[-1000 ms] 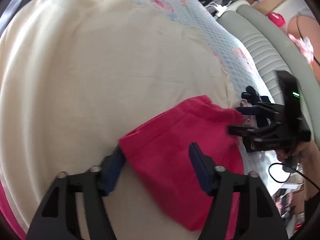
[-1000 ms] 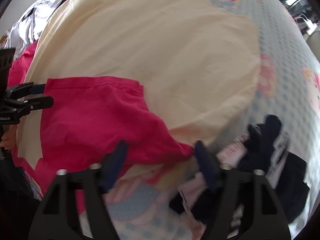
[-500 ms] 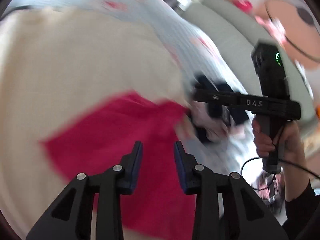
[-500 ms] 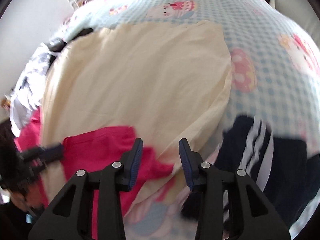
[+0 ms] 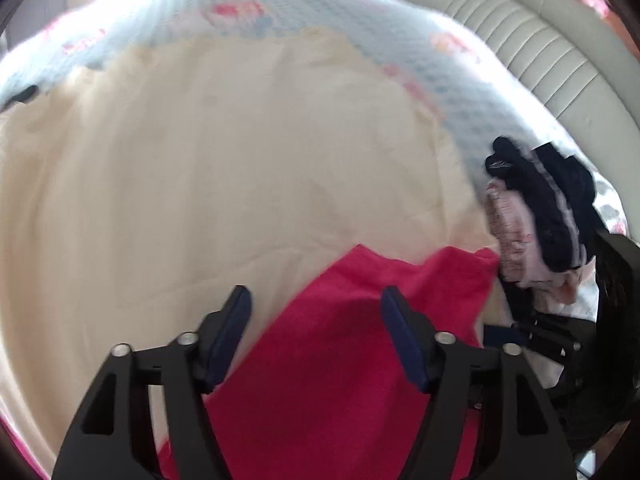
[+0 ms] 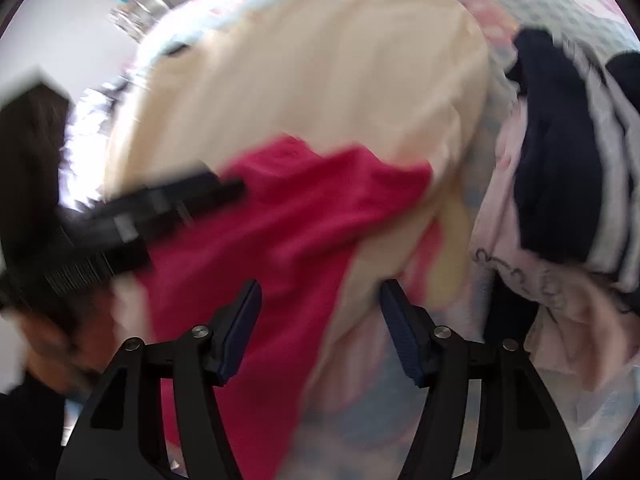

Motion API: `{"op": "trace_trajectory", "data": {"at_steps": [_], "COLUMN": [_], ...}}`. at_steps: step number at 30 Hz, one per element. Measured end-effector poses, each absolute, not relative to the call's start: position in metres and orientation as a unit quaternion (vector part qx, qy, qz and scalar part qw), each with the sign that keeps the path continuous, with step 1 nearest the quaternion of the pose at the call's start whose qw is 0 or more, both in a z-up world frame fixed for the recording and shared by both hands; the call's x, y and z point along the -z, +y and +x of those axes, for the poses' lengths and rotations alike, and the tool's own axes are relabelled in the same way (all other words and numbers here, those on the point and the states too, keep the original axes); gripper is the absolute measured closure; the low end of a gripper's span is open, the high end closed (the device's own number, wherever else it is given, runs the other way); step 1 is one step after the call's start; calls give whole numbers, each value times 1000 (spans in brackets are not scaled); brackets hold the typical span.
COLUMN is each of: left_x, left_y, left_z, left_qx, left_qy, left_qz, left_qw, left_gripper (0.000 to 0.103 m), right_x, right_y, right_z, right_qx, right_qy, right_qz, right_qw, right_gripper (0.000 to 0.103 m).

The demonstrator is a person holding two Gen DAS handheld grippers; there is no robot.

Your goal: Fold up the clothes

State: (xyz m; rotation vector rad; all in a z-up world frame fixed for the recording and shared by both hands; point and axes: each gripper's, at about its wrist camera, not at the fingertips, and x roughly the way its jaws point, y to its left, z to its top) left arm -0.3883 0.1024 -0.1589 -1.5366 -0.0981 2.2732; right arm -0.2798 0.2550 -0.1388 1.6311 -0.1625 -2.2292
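Note:
A red garment lies crumpled on a cream cloth spread over the bed. My left gripper hovers over the garment's upper left edge. Its jaws are opening and the pads press on nothing. In the right wrist view the red garment runs from the centre down to the left. My right gripper hangs over the garment's right edge and the cream cloth, jaws opening and holding nothing. The left gripper shows blurred over the garment's left side. The right gripper appears dark at the right of the left wrist view.
A heap of navy striped clothes and a pale pink garment sits just right of the cream cloth. The pale blue cartoon-print bedsheet covers the bed. A grey ribbed headboard curves along the far right.
Both grippers narrowed half a second ago and now stand wide again. Both views have swung and blurred. The clothes heap now looms larger in the right wrist view.

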Motion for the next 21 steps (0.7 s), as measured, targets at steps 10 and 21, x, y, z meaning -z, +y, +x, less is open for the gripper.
{"op": "trace_trajectory", "data": {"at_steps": [10,21], "left_x": [132,144], "left_y": [112,113], "left_z": [-384,-393], "left_qx": [-812,-824], "left_qy": [-106,-115], "left_qz": [-491,-504], "left_qw": [297,232], "left_gripper": [96,51], "right_x": [115,115], "right_y": [282,329], "right_z": [-238,-202], "right_qx": [840,837], "right_qy": [-112,-170], "right_qz": [509,510], "right_qw": [148,105], "right_gripper": [95,93]}}
